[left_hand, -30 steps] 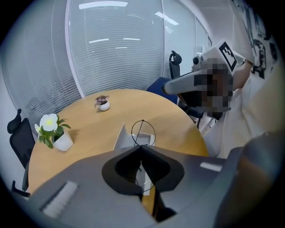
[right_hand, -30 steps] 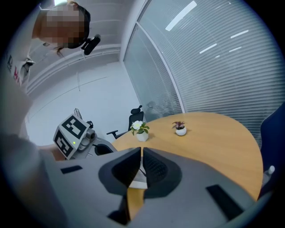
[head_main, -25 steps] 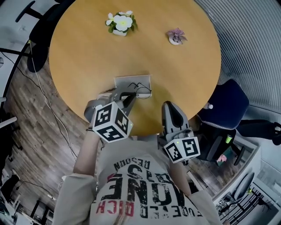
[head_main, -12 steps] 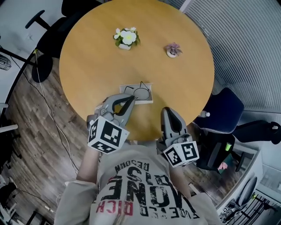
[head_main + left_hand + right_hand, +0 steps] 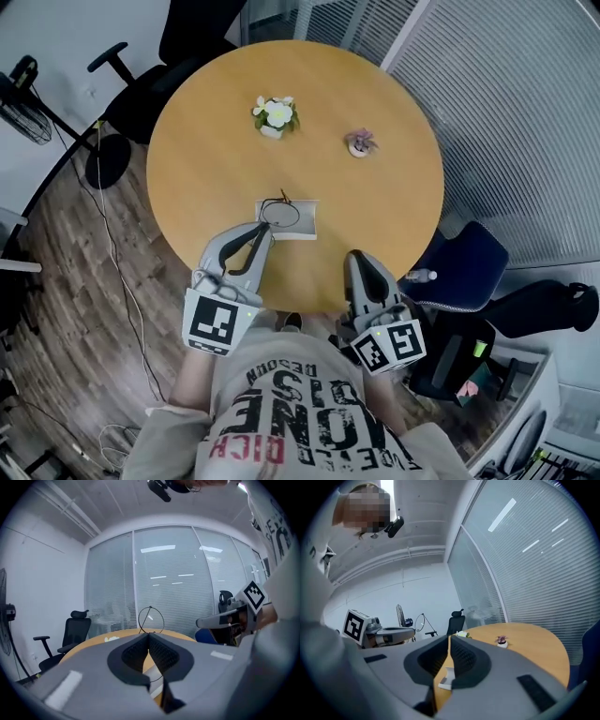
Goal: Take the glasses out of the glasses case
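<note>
An open pale glasses case (image 5: 302,226) lies on the round wooden table (image 5: 206,169), near its front edge. My left gripper (image 5: 266,228) is shut on thin wire-framed glasses (image 5: 281,213) and holds them above the case. In the left gripper view one round lens ring (image 5: 151,619) stands up past the closed jaws of the left gripper (image 5: 149,637). My right gripper (image 5: 357,257) hangs over the table's front edge, shut and empty. In the right gripper view, the right gripper (image 5: 449,639) points across the table, with the case (image 5: 446,678) below it and the left gripper (image 5: 389,632) at the left.
A pot of white flowers (image 5: 276,114) and a small purple plant (image 5: 359,142) stand at the table's far side. A blue chair (image 5: 469,262) with a bottle (image 5: 419,276) is on the right. A black office chair (image 5: 187,37) is behind, and cables (image 5: 112,272) lie on the floor.
Both grippers have risen. The left one has lifted the glasses up from the case and tipped from pointing downward to nearly level. The table looks smaller and farther away.
</note>
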### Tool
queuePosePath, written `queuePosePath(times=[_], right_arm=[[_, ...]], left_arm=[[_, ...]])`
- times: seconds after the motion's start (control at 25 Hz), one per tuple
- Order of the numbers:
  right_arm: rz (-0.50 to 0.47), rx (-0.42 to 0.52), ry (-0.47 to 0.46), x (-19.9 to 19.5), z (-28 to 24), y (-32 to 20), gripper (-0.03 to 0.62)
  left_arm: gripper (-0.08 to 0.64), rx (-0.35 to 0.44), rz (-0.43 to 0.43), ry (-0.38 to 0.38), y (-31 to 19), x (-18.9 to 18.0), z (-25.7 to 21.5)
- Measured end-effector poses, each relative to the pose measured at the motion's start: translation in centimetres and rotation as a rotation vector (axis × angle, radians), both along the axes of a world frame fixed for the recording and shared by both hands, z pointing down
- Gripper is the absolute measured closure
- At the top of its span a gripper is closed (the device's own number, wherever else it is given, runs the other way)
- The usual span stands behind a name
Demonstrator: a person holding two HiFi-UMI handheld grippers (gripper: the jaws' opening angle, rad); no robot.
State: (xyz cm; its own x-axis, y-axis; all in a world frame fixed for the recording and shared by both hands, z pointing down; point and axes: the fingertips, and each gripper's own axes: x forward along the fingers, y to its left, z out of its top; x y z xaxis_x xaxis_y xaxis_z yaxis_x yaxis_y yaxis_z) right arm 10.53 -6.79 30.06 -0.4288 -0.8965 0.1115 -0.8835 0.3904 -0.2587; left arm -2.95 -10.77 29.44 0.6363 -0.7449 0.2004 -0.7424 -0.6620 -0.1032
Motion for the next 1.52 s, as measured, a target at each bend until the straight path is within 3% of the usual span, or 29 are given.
queuePosePath(times=[0.2,0.36,0.64,1.08,1.52], right_arm=[[-0.027,0.038,0.007,1.7,-1.3,3.3,0.568],[-0.044,0.059,-0.002,2.7,-1.8,5.5,0.568],[-0.065,0.1,0.015,3.7,-2.7,8.6,0.568],[-0.067,0.132,0.047,3.8,-3.0,10.9,0.568],[-0.09,0.126,0.054,2.6,-2.7,11.1,0.568]], left_arm=[[0.543,-0.008,-0.159,0.156,3.8,-0.5,-2.7],[0.543,0.059,-0.189,0.178,6.6,-0.2,-3.6],[0.543,0.106,-0.249,0.235,11.3,0.0,-4.6],[0.543,0.13,-0.302,0.22,15.0,-0.5,-3.4],[0.543,0.061,-0.325,0.216,15.4,-1.7,-2.0]])
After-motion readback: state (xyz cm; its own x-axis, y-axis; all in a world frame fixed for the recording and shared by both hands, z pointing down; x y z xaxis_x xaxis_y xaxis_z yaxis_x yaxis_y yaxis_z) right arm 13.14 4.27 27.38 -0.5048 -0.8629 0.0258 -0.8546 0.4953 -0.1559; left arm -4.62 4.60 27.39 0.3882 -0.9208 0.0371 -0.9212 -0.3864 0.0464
